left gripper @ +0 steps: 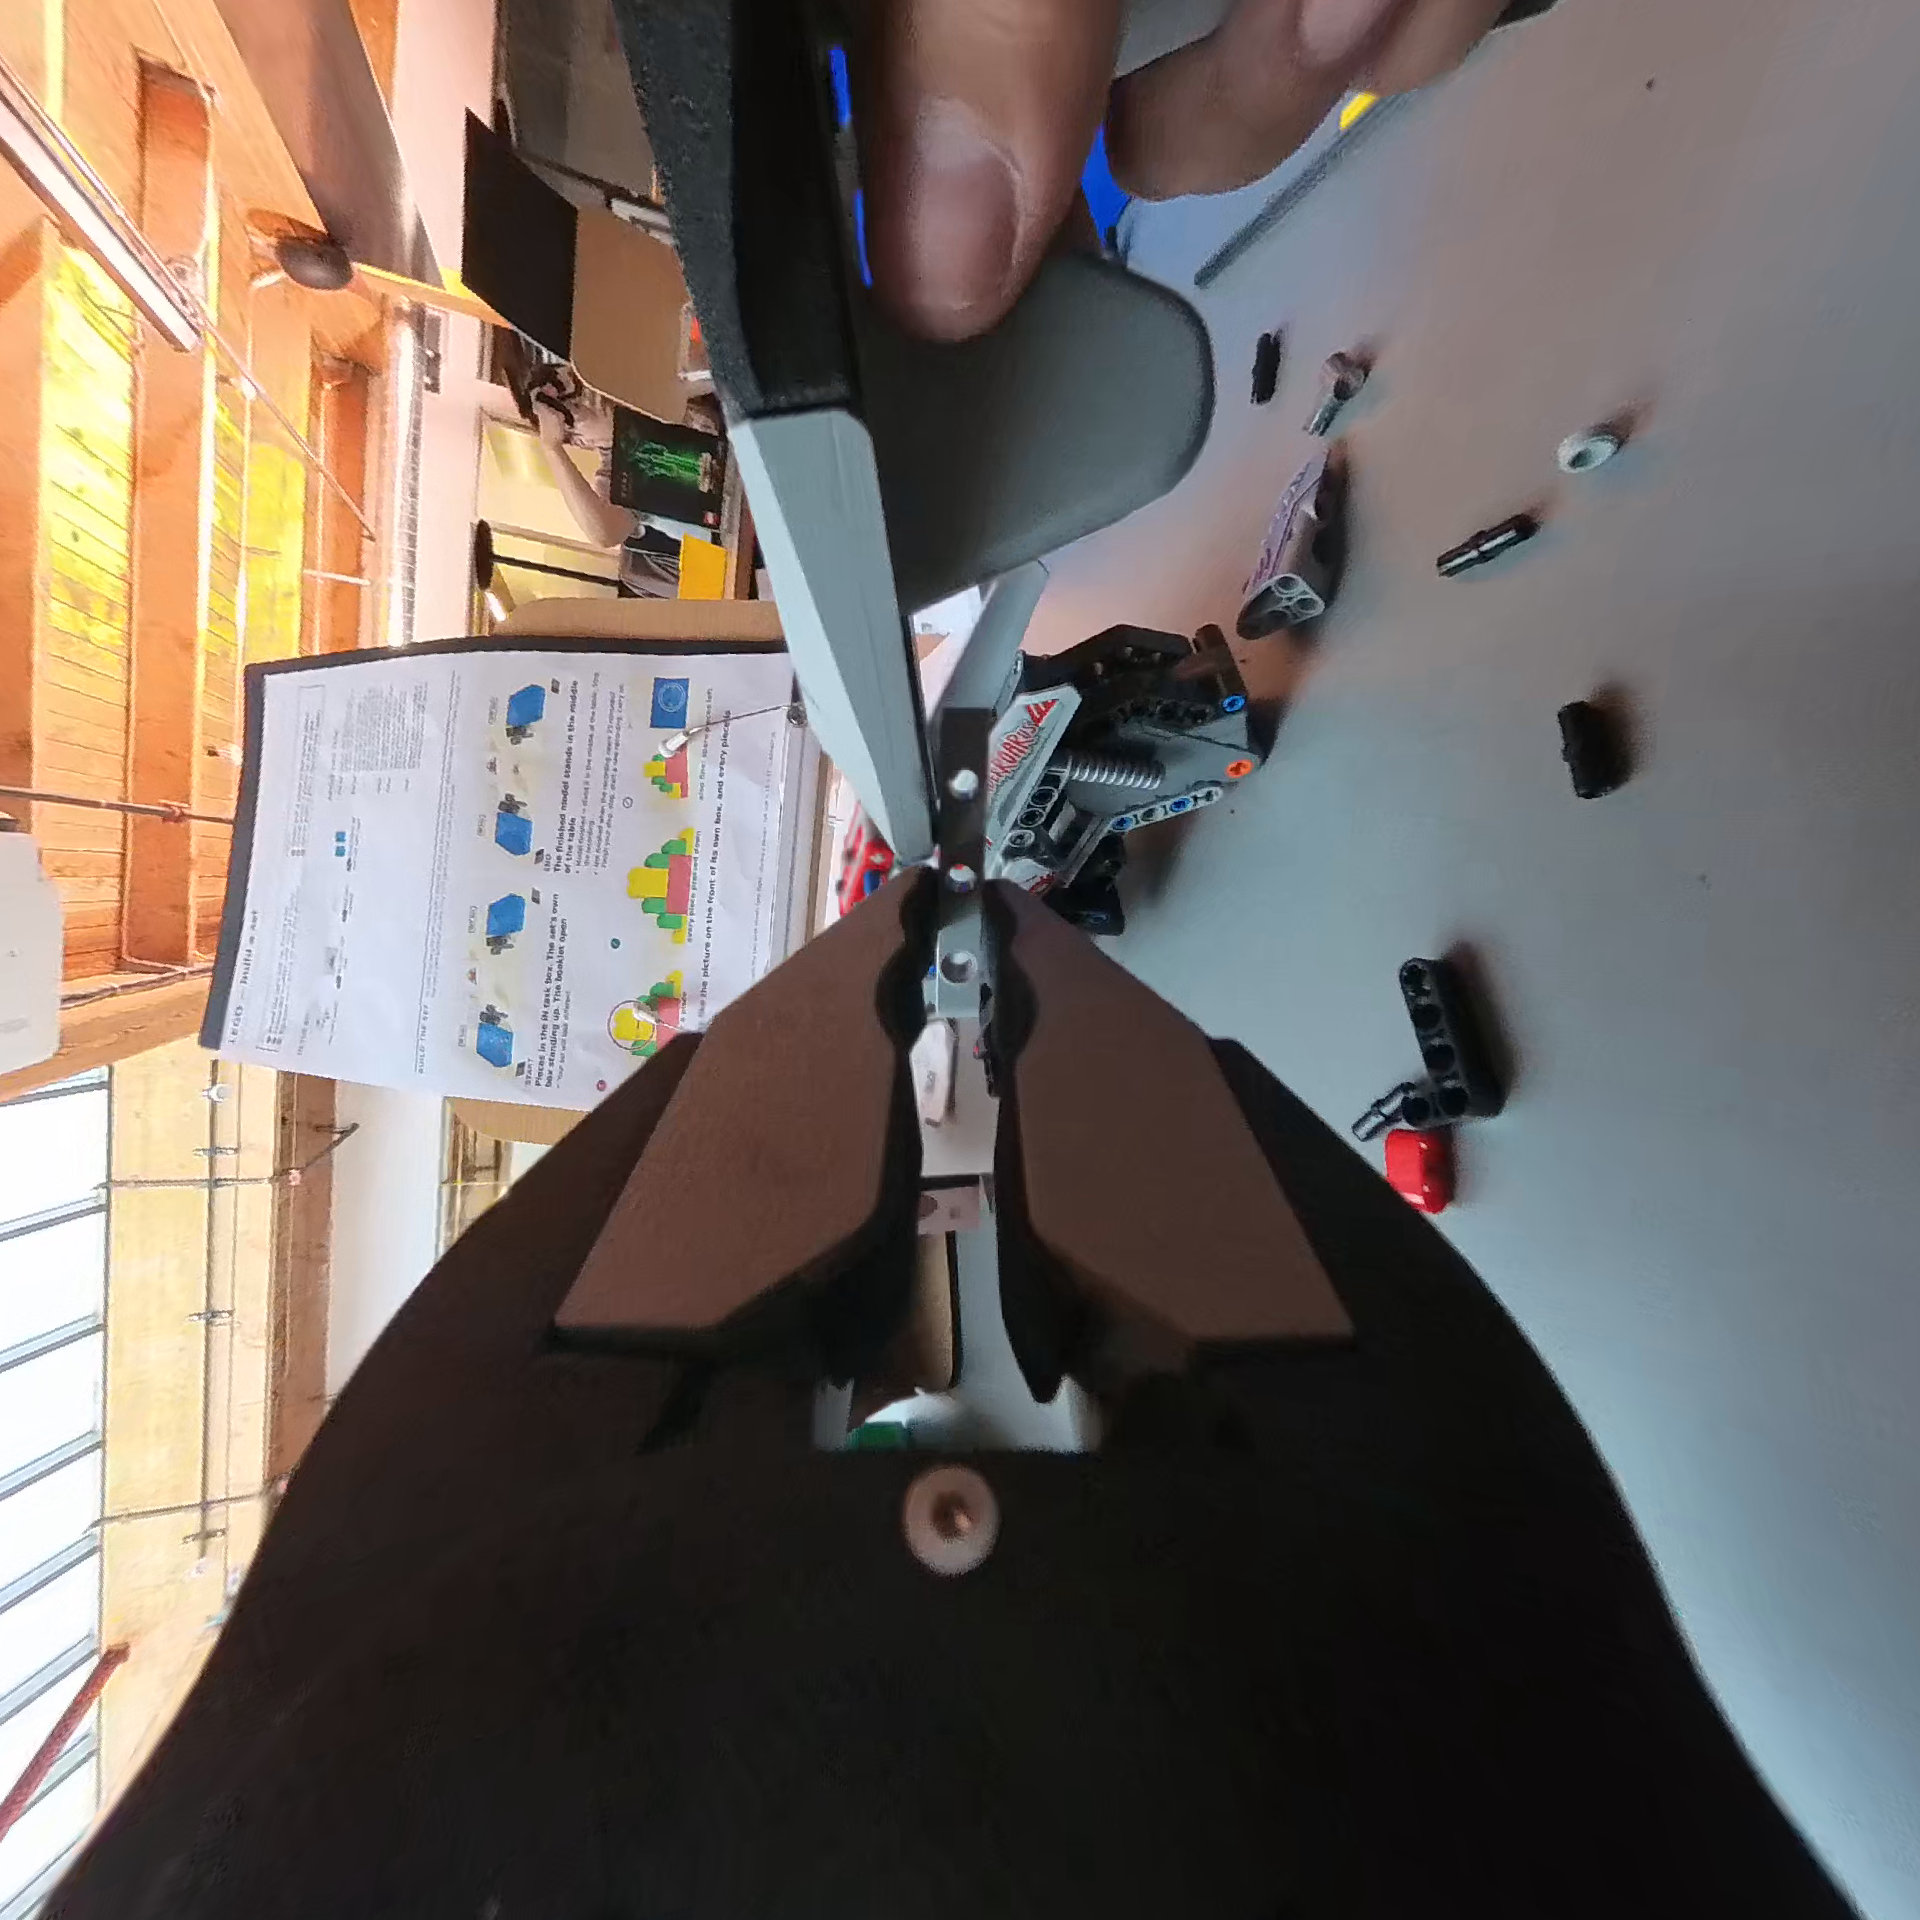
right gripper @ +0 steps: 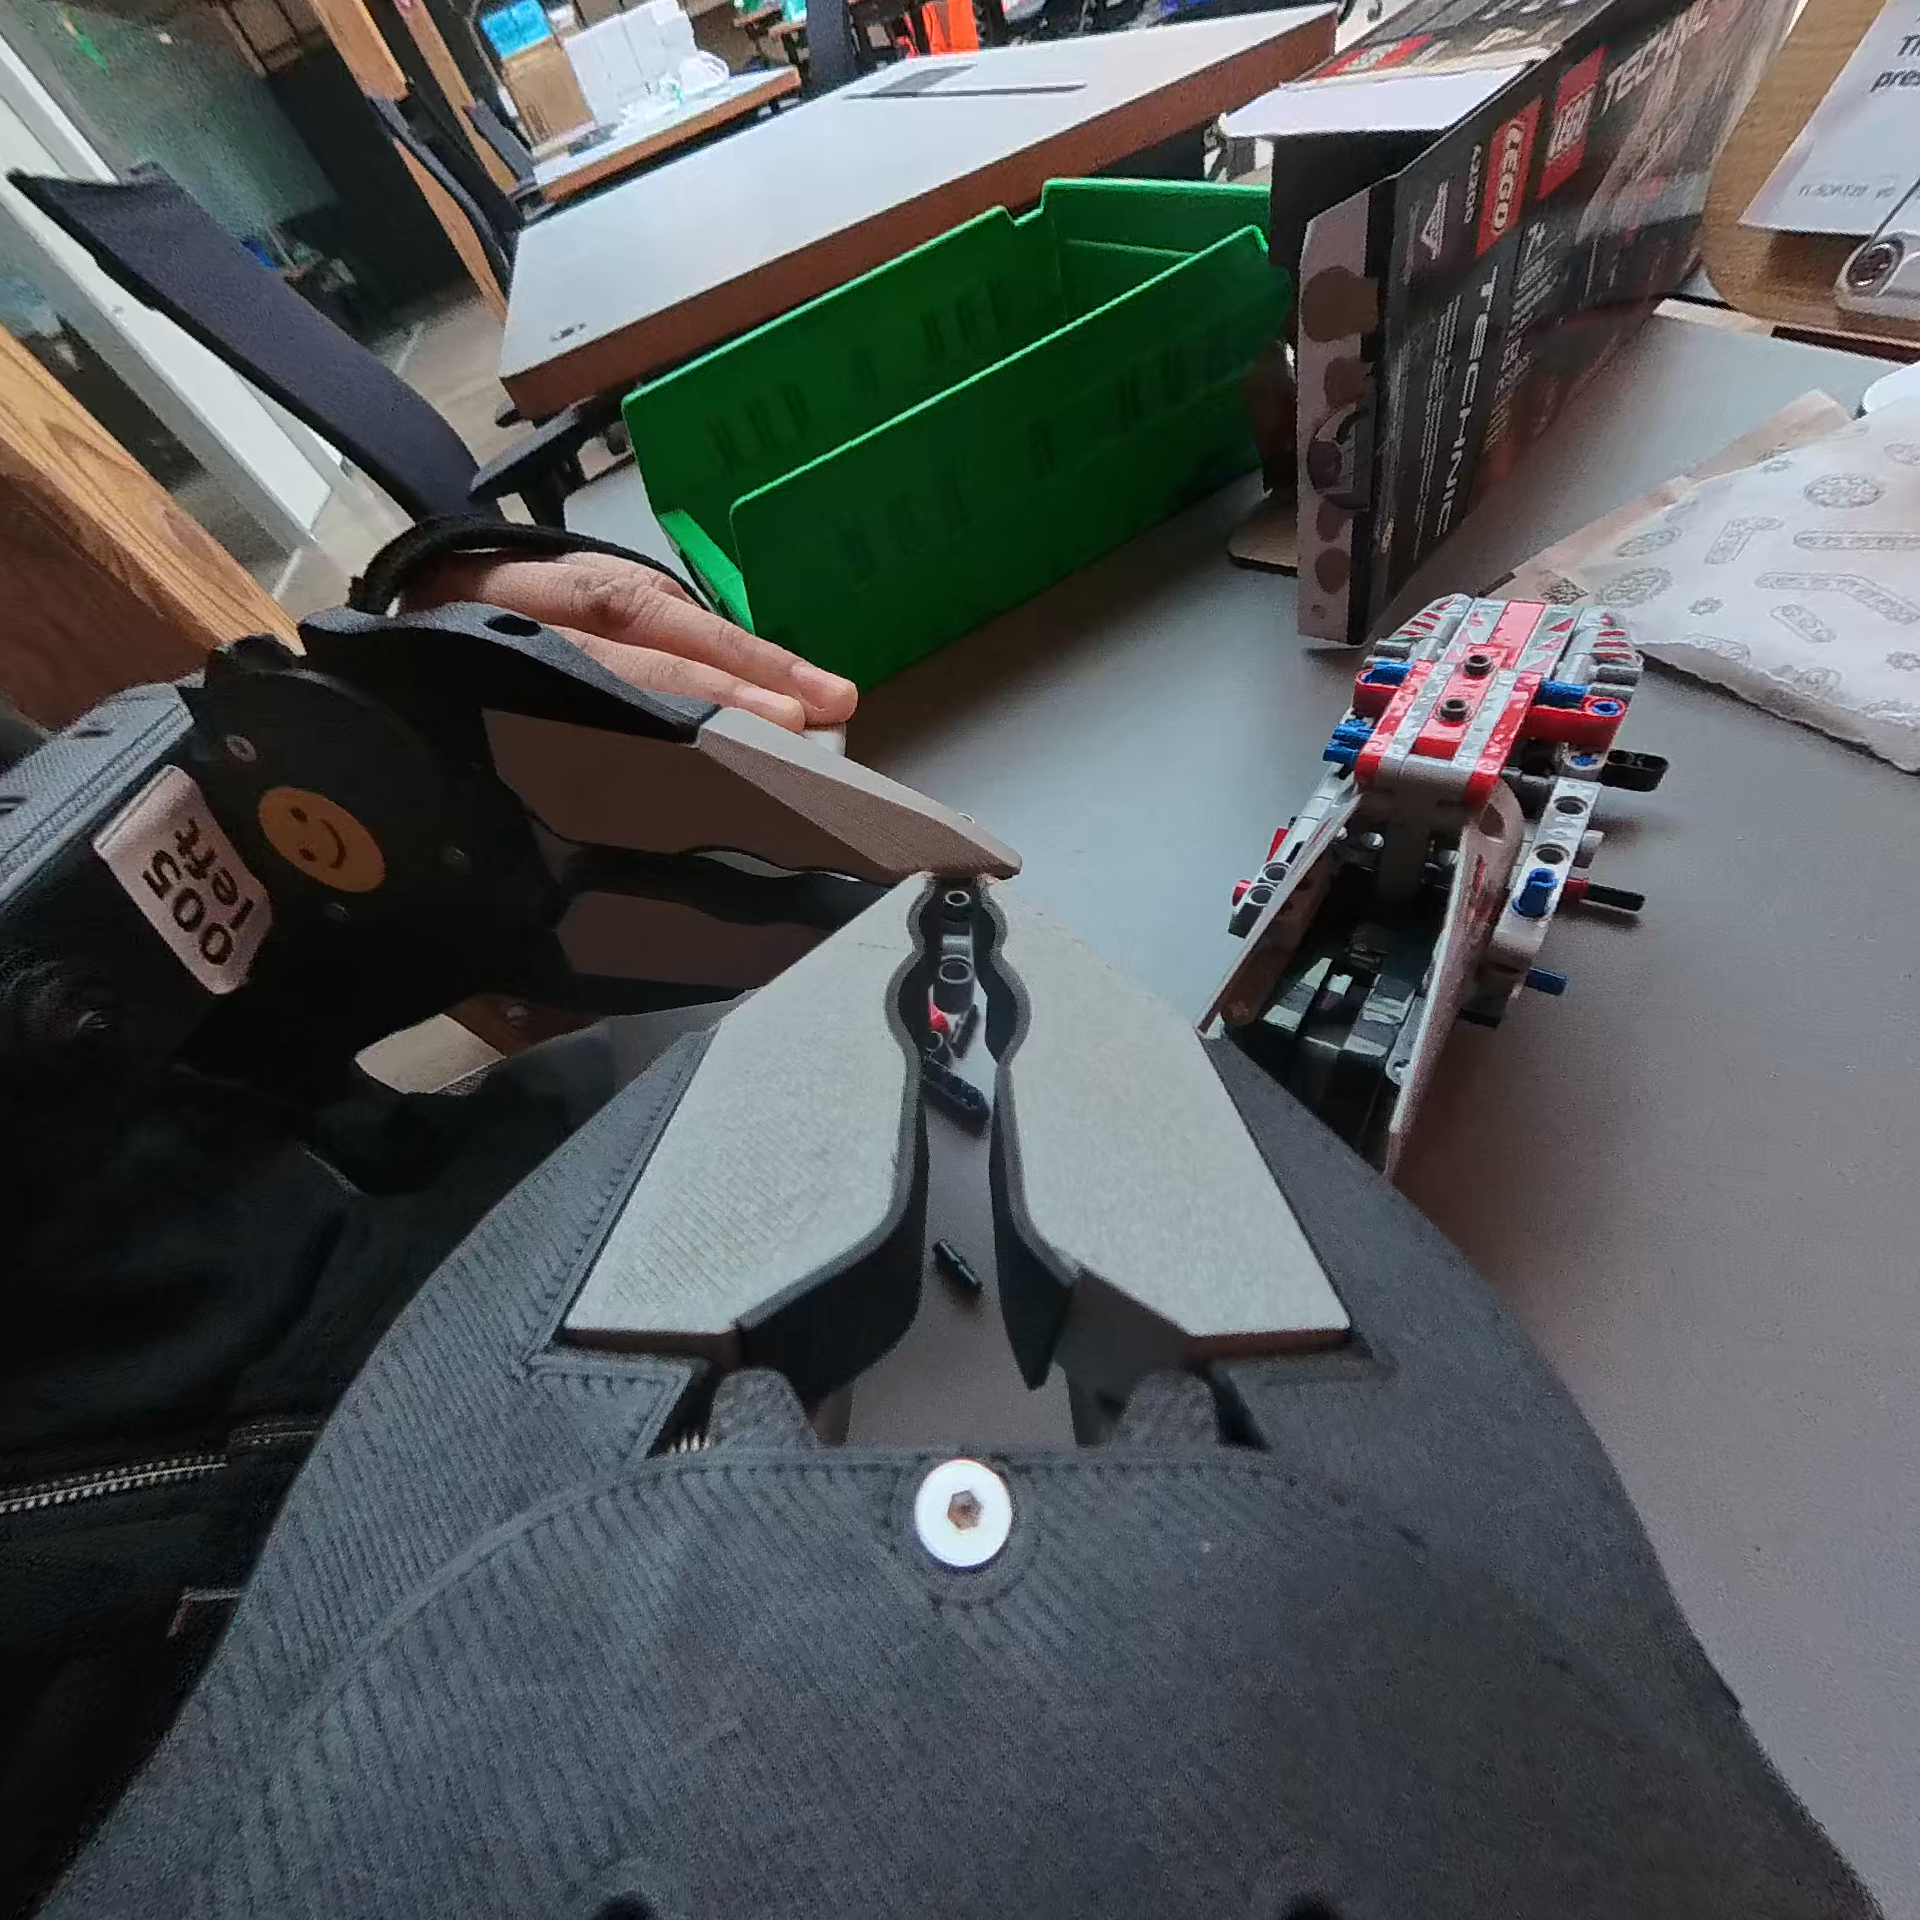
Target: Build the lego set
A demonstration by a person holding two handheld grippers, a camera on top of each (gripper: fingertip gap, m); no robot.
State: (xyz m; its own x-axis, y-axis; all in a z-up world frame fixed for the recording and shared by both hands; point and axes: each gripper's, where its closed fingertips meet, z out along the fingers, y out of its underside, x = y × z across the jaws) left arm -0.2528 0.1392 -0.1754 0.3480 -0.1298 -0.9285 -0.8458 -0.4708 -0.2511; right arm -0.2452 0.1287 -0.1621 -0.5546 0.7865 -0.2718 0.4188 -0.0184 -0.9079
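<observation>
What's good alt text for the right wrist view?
The right gripper is shut on a small dark grey beam, with the left gripper meeting its tip from the left. To the right, a partly built red and grey lego model lies on the grey table, with a green bin behind.

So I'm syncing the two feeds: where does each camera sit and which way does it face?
Left wrist view: on the left gripper, rolled sideways, facing the half-built model; a hand shows.
Right wrist view: on the right gripper, facing the green bin; a hand shows.
Shared: grey beam, both grippers, model.
</observation>
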